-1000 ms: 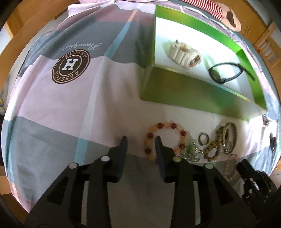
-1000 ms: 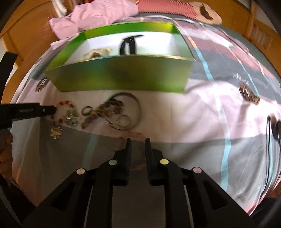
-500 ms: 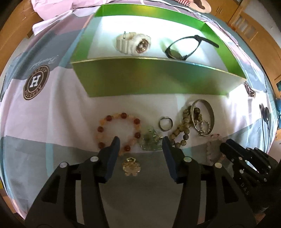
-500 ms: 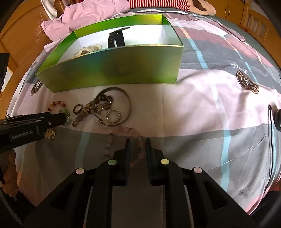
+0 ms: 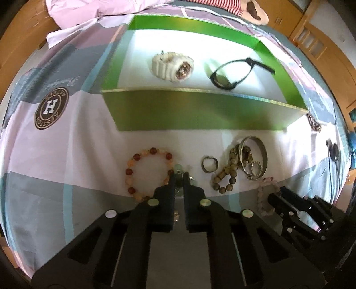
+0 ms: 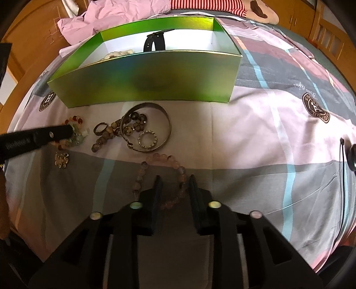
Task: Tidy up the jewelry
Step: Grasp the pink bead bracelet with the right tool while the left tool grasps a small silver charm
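Loose jewelry lies on the bedspread in front of a green box (image 5: 200, 115) that holds a white watch (image 5: 172, 66) and black glasses (image 5: 233, 73). My left gripper (image 5: 178, 175) is shut on a pale green bead piece (image 5: 178, 167), beside the red-orange bead bracelet (image 5: 148, 171). My right gripper (image 6: 173, 180) is open, its fingers straddling the right side of a pink bead bracelet (image 6: 160, 175). A metal bangle (image 6: 146, 126), a brown bead bracelet (image 6: 106, 133), a ring (image 5: 209, 164) and a gold flower brooch (image 6: 61, 159) lie nearby.
The green box (image 6: 144, 82) stands across the far side, a low wall in front of both grippers. Pink cloth (image 6: 115, 13) and a striped plush toy (image 6: 222, 6) lie behind it. A black cable (image 6: 343, 169) lies at the right edge of the bed.
My left gripper moved forward and closed on the green bead piece. My right gripper opened and came down over the pink bracelet.
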Demonstrator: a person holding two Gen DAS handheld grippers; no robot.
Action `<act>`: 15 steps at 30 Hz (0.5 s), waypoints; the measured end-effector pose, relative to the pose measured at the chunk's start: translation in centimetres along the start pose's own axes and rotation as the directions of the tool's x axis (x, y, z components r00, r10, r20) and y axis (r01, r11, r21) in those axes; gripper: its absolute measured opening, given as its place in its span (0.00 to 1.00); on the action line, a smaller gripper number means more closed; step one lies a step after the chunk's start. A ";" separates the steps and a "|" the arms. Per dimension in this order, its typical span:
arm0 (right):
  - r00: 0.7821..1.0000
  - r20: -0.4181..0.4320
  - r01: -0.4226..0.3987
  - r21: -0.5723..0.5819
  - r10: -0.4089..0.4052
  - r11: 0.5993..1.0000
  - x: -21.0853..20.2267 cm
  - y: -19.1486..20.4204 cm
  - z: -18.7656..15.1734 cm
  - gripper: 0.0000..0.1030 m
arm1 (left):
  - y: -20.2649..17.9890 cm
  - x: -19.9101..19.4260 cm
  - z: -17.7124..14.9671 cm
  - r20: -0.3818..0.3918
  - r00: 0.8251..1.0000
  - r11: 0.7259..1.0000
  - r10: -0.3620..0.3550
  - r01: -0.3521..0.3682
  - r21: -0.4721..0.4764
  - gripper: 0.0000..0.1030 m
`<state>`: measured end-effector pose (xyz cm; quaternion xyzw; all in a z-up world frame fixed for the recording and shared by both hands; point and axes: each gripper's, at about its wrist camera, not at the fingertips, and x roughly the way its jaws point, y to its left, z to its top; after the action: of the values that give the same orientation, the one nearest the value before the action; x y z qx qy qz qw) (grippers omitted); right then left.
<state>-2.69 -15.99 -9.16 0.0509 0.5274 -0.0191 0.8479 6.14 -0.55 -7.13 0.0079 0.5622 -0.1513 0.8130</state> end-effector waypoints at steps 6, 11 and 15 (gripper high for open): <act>1.000 0.030 -0.003 -0.012 0.003 1.000 -0.8 0.2 0.3 0.08 | 1.5 -1.8 0.4 0.040 0.999 0.999 -0.021 0.023 -0.043 0.07; 0.998 0.064 -0.009 0.003 0.009 1.000 -2.3 -0.3 0.9 0.08 | 3.1 -3.7 0.7 0.075 0.996 0.996 -0.048 0.053 -0.073 0.07; 0.996 0.092 -0.014 0.015 0.013 1.000 -3.4 -0.7 1.4 0.08 | 3.7 -4.1 1.0 0.082 0.993 0.991 -0.086 0.094 -0.094 0.07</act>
<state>-3.00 -16.86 -5.59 0.0602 0.4872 -0.0199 0.8710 6.65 3.76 -3.63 -0.0633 0.5368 -0.1603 0.8259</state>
